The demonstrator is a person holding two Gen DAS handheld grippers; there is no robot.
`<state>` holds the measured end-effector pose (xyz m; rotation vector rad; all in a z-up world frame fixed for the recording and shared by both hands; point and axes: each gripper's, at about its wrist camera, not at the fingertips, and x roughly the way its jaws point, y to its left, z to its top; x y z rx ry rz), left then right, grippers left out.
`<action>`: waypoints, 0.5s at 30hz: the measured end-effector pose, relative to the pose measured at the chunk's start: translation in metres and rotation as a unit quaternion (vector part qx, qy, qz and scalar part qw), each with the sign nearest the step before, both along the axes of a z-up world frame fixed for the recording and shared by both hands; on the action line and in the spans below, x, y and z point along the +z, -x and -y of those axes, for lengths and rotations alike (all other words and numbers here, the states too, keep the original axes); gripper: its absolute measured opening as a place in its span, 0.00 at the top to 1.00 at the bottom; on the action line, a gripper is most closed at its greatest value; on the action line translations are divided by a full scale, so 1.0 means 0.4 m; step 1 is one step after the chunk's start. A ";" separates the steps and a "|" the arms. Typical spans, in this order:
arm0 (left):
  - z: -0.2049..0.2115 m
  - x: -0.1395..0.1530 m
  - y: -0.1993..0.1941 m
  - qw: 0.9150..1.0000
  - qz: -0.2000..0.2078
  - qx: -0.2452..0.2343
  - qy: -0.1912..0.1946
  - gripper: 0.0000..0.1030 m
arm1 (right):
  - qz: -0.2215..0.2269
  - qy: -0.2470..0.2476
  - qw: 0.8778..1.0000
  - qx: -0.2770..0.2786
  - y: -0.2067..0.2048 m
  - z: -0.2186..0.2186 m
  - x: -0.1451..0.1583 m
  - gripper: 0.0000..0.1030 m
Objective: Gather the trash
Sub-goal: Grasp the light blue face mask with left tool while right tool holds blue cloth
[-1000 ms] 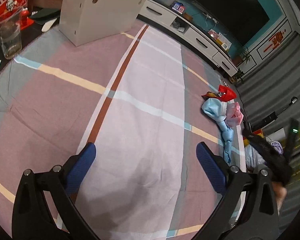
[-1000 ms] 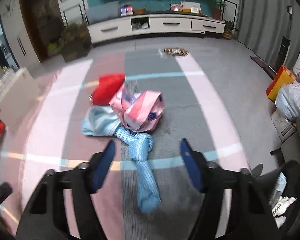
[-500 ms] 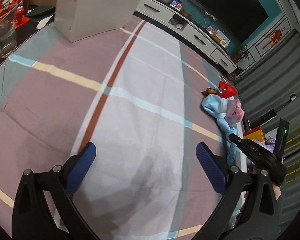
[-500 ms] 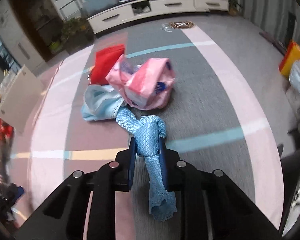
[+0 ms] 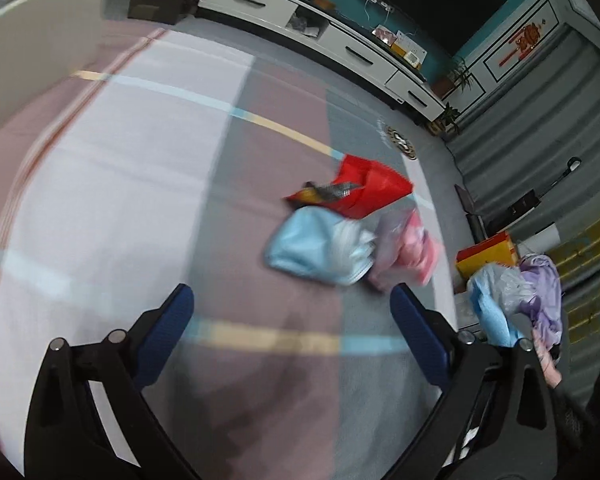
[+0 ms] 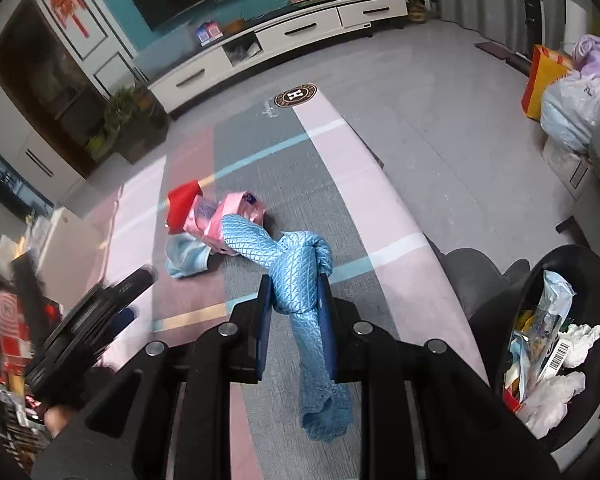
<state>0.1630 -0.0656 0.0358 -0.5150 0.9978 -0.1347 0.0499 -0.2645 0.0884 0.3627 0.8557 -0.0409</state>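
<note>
Left gripper (image 5: 292, 308): jaws wide, just narrowed slightly, nothing between them; above the striped rug (image 5: 120, 168). Ahead of it, near the rug's right edge, a small pile: light blue wrapper (image 5: 308, 248), red bag (image 5: 364, 192), pink packet (image 5: 416, 248), touching one another. Right gripper (image 6: 294, 300): clamped on the knotted blue cloth (image 6: 300, 276), which hangs clear of the rug. Black bin (image 6: 540, 280) with paper trash at far right, off the rug.
</note>
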 end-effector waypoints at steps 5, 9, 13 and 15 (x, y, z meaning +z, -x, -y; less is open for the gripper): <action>0.064 -0.044 -0.074 1.000 -0.019 -0.002 -0.015 0.15 | 0.013 -0.008 1.000 -0.007 0.021 0.028 0.025 0.78; 0.083 -0.063 -0.100 0.999 -0.013 0.005 -0.031 0.23 | 0.017 -0.011 1.000 -0.006 0.027 0.039 0.037 0.78; 0.087 -0.066 -0.107 0.999 -0.010 0.012 -0.046 0.48 | 0.020 -0.016 1.000 -0.008 0.034 0.050 0.042 0.78; 0.084 -0.068 -0.103 0.999 -0.011 0.014 -0.045 0.61 | 0.021 -0.019 1.000 -0.009 0.037 0.051 0.043 0.78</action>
